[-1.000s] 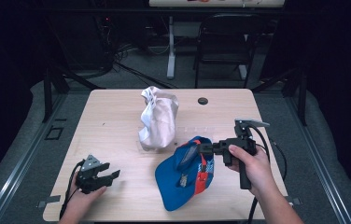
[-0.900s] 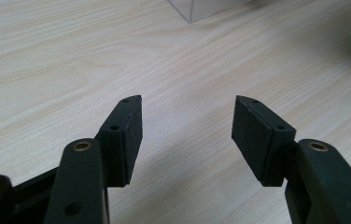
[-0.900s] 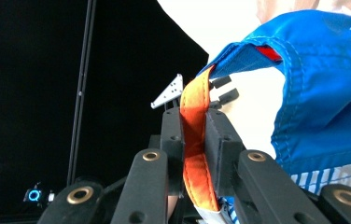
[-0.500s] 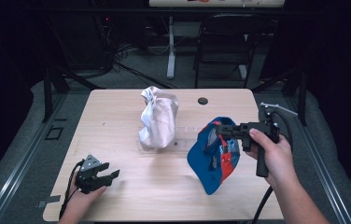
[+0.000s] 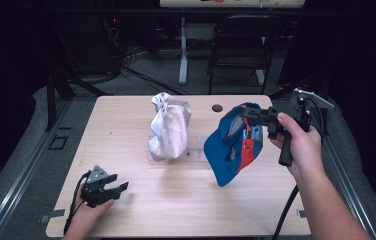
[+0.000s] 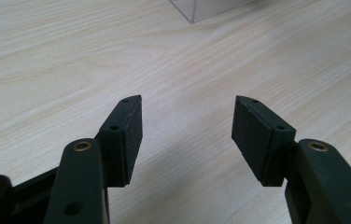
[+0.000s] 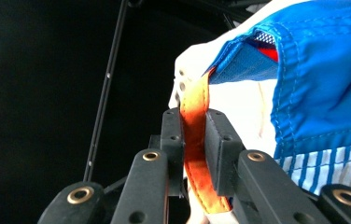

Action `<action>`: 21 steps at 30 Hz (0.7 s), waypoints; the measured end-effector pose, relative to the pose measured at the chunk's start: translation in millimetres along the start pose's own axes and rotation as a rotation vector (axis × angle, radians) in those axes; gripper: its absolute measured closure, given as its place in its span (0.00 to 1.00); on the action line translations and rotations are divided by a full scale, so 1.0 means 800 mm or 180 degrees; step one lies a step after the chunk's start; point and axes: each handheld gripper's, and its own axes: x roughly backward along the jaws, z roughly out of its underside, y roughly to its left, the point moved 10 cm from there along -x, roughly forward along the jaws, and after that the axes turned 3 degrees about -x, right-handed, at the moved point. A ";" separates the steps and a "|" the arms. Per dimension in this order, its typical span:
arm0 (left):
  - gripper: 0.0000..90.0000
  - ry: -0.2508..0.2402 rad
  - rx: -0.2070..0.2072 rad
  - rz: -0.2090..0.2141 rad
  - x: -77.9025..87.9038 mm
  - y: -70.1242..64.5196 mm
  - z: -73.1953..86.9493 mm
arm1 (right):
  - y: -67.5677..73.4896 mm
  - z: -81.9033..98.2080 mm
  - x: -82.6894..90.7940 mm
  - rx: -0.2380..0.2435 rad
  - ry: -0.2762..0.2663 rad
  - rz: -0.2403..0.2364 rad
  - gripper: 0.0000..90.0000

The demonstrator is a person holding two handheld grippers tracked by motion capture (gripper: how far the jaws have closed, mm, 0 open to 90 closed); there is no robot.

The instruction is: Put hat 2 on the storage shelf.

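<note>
**Blue cap held up by its orange strap**

We see the right gripper (image 5: 248, 114) held above the right half of the tabletop (image 5: 186, 200), its jaws clamped on the orange strap (image 7: 195, 140) of a blue cap (image 5: 236, 147). In the right gripper view the strap runs straight between the two black pads, pinched flat, with the cap's blue fabric, its white inner lining and a striped panel spreading up and to the right of them. In the high view the cap hangs clear of the wood, open side turned toward the table's middle, its lowest edge over the right half of the tabletop and nearer the right edge than the left.

The left gripper (image 5: 107, 187) sits low at the front left corner of the tabletop, in the person's left hand (image 5: 87, 210). In the left gripper view its jaws stand wide apart with bare wood between the pads.

A white cloth bag (image 5: 168, 126) stands crumpled near the middle of the tabletop, toward the far edge, on a clear plastic stand (image 6: 197, 8). A small dark round thing (image 5: 217, 107) lies close to the far edge, between the bag and the cap.
</note>
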 end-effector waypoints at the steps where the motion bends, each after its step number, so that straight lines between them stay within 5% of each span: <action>1: 0.48 0.0001 -0.0003 0.0000 0.000 0.000 0.000 | 0.003 -0.008 -0.004 0.0001 -0.0056 0.0037 0.88; 21: 0.48 0.0001 -0.0019 0.0005 0.001 0.002 -0.001 | 0.013 -0.070 -0.041 -0.0122 -0.0520 0.0131 0.88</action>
